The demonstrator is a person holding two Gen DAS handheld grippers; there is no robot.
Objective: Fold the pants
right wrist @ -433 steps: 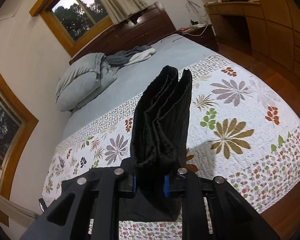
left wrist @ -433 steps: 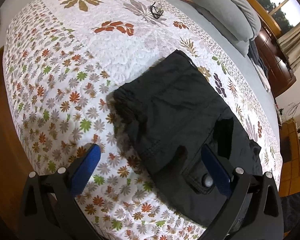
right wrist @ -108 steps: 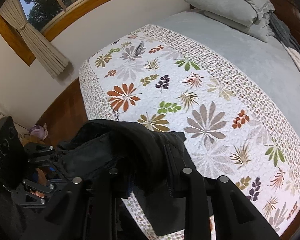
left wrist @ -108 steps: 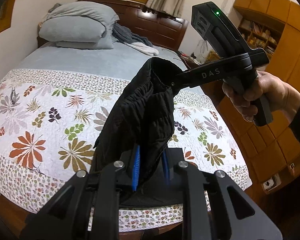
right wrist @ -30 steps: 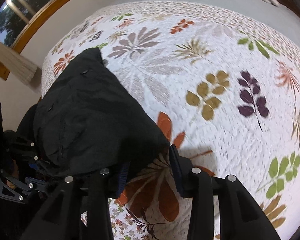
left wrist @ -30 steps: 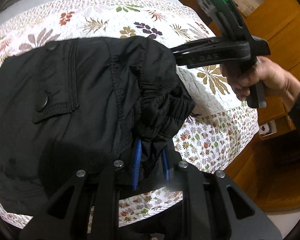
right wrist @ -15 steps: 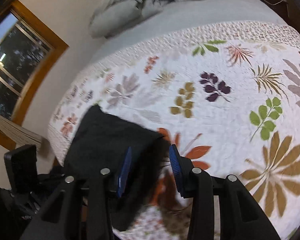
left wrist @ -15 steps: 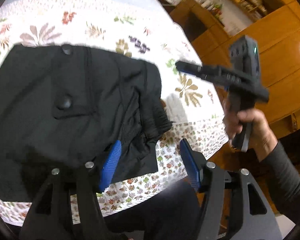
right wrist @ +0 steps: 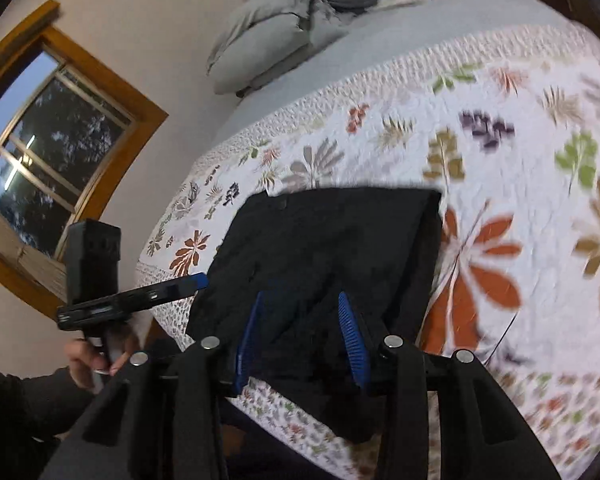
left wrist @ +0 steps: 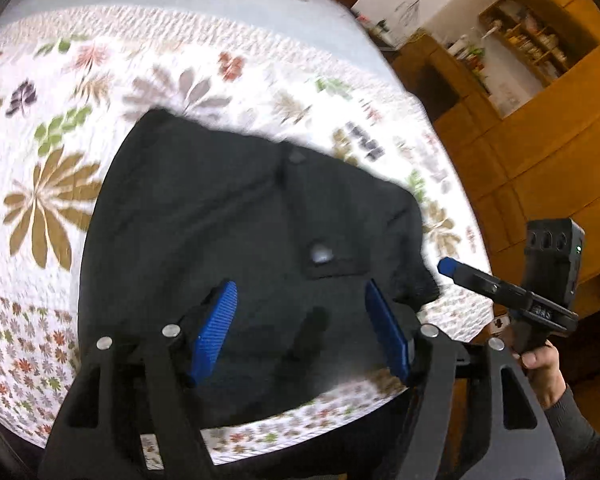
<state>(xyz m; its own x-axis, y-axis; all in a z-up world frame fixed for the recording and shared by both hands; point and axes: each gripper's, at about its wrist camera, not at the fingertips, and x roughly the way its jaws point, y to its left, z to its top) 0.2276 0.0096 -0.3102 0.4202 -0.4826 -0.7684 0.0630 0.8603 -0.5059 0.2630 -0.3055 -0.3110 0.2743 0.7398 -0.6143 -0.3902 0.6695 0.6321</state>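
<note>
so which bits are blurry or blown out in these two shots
Left wrist view: floral quilt motion-smeared, pants a near-featureless black, glare on their button. Right wrist view: quilt smeared at right, pillows and window sharper; fisheye bends both.

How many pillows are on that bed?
2, as far as I can tell: grey pillows stacked at the head of the bed, one on the other. Rumpled clothes beside them could hide more.
</note>
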